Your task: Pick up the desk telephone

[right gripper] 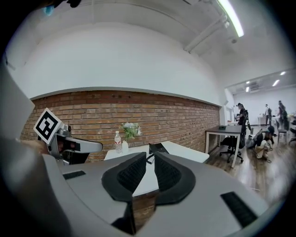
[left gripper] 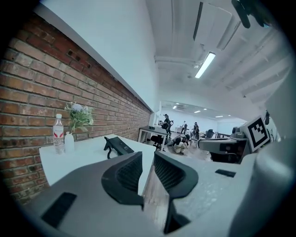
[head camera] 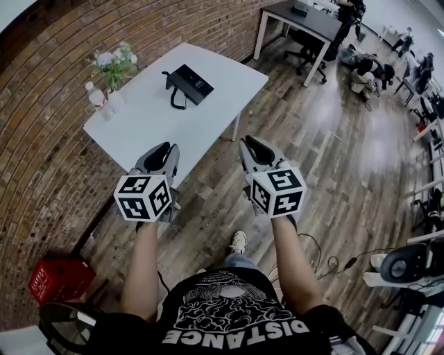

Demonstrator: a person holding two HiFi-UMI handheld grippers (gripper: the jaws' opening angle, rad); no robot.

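Desk telephone (head camera: 189,84) on table (head camera: 146,125); left gripper (head camera: 165,148), right gripper (head camera: 250,143) level, well short; jaws narrowly apart, empty.

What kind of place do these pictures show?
Probably an open-plan office: a white table bearing a desk telephone, a second desk with an office chair farther back, beside a brick wall.

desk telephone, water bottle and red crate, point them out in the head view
desk telephone (head camera: 192,83): head view, middle of black body
water bottle (head camera: 98,100): head view, its midsection
red crate (head camera: 60,279): head view, top face
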